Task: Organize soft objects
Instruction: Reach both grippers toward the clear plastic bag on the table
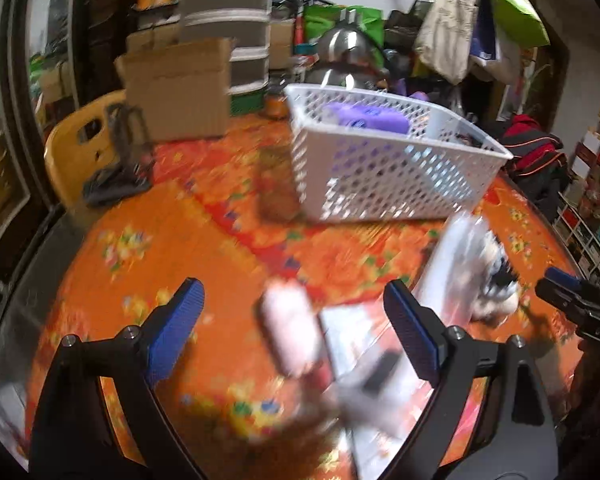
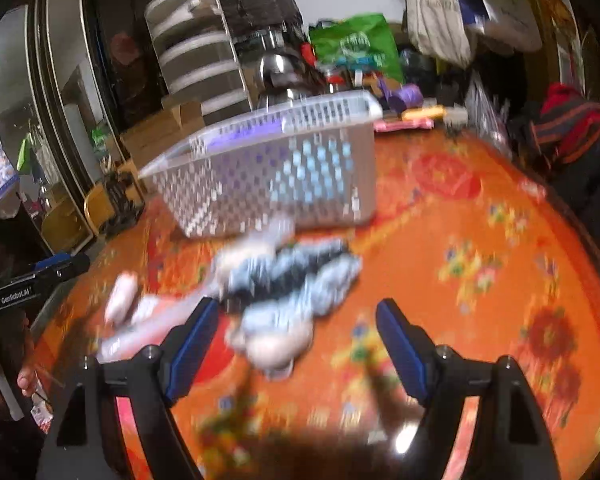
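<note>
A white perforated basket (image 1: 384, 172) stands on the orange floral tablecloth (image 1: 188, 232) and holds a purple soft item (image 1: 366, 118); the basket also shows in the right wrist view (image 2: 276, 176). My left gripper (image 1: 294, 312) is open above a pale pink soft roll (image 1: 288, 336) that lies beside a clear plastic packet (image 1: 448, 268). My right gripper (image 2: 298, 322) is open just above a blue, black and white plush toy (image 2: 292, 280). The pink roll (image 2: 122, 298) lies to its left. Both views are motion-blurred.
A cardboard box (image 1: 176, 92) and a yellow chair (image 1: 80, 148) stand at the table's far left. Drawer units (image 1: 228, 24), a steel pot (image 1: 348, 52) and hanging bags (image 1: 452, 20) crowd the back. Dark clothing (image 2: 572, 132) lies at the right edge.
</note>
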{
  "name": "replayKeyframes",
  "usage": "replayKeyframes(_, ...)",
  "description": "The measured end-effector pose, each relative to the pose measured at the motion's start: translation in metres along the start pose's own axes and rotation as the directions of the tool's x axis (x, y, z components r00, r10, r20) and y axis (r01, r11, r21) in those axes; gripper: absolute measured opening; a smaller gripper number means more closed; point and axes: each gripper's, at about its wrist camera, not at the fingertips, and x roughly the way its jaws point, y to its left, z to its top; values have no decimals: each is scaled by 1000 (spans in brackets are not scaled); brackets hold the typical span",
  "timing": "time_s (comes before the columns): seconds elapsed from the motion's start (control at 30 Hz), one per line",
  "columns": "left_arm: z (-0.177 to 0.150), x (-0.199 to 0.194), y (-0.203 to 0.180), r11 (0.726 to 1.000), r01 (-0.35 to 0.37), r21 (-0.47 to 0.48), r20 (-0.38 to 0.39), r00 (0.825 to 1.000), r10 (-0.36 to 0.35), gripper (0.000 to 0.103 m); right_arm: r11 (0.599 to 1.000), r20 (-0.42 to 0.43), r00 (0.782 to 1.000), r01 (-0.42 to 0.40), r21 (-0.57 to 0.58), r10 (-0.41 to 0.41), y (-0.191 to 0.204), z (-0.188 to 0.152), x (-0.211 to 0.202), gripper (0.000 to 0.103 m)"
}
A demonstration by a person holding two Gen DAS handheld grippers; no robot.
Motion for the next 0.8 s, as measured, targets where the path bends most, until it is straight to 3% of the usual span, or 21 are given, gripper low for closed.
replayKeyframes(0.2, -24, -4, 12, 1000, 16, -27, 7, 1000, -16, 90, 999, 15, 1000, -4, 33, 4, 5, -20, -8, 81)
replayKeyframes(0.43, -29, 3, 13, 999, 15, -36, -16, 1000, -15, 90, 1000, 26, 1000, -15, 15, 14, 13, -29, -11, 80)
replayKeyframes(0.8, -32, 15, 10, 999, 35, -33, -35, 999, -36, 90, 999, -43, 999, -26, -38, 25, 24, -32, 4, 80)
